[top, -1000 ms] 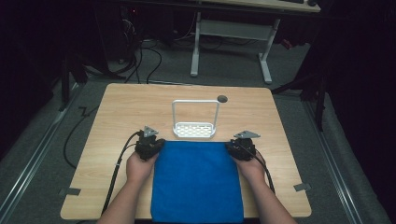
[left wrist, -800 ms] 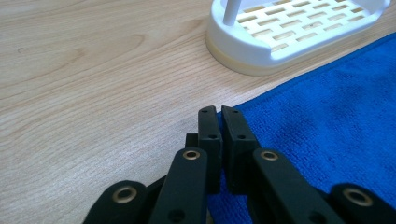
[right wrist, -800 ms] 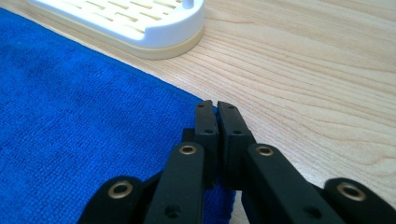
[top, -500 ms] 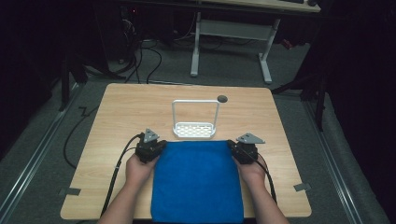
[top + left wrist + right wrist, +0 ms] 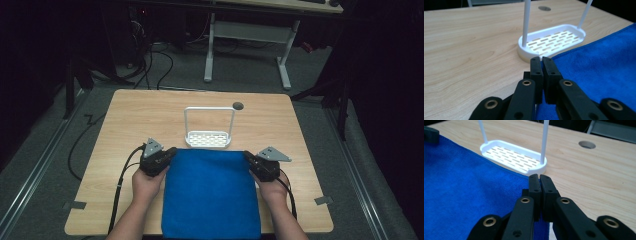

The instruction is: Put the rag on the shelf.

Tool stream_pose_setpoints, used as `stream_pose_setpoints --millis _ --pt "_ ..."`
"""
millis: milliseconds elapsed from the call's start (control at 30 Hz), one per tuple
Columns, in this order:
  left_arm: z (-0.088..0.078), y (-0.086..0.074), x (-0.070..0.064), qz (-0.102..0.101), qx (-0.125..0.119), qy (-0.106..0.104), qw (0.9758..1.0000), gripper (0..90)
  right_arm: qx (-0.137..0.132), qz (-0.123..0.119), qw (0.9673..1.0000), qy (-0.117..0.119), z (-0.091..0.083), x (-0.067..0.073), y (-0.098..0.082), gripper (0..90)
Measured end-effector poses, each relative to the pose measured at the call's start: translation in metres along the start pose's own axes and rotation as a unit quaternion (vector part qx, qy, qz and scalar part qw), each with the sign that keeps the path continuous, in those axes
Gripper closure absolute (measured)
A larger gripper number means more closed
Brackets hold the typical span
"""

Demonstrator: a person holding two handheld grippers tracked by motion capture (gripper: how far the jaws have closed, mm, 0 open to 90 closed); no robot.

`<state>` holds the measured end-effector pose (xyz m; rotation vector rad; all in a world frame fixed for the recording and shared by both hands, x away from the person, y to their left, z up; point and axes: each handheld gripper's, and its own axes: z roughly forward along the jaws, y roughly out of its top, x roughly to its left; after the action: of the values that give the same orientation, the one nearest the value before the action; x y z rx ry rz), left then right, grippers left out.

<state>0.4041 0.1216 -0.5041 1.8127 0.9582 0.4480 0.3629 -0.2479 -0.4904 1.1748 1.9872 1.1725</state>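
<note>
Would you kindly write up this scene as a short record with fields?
surface: wooden table
cloth: blue towel, spread flat at the near edge
rack: white slotted tray with hoop handle, just beyond the towel
left gripper: shut on the towel's far left corner
right gripper: shut on the towel's far right corner

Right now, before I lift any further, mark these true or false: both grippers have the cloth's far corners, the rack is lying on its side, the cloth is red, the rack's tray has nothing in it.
1. Both grippers are shut on the far corners of the blue cloth. True: the left gripper and the right gripper each pinch a corner.
2. The white rack lies on its side. False: it stands upright, just beyond the cloth's far edge.
3. The cloth is red. False: it is blue.
4. The rack's slotted tray holds nothing. True.
5. The cloth covers the round hole in the table. False: the hole lies uncovered beyond the rack.
</note>
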Motion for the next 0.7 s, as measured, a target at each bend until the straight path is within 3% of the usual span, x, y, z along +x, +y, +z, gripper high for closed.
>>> stream_pose_setpoints --millis 333,700 --pt "-0.029 0.015 -0.002 -0.012 -0.066 -0.007 0.9977 87.7 -0.051 0.002 0.9987 0.007 -0.024 0.004 0.015 88.9" --pt "-0.058 0.037 -0.017 0.022 -0.122 -0.013 0.9923 87.6 -0.105 -0.007 0.9944 0.004 -0.052 0.008 0.031 88.9"
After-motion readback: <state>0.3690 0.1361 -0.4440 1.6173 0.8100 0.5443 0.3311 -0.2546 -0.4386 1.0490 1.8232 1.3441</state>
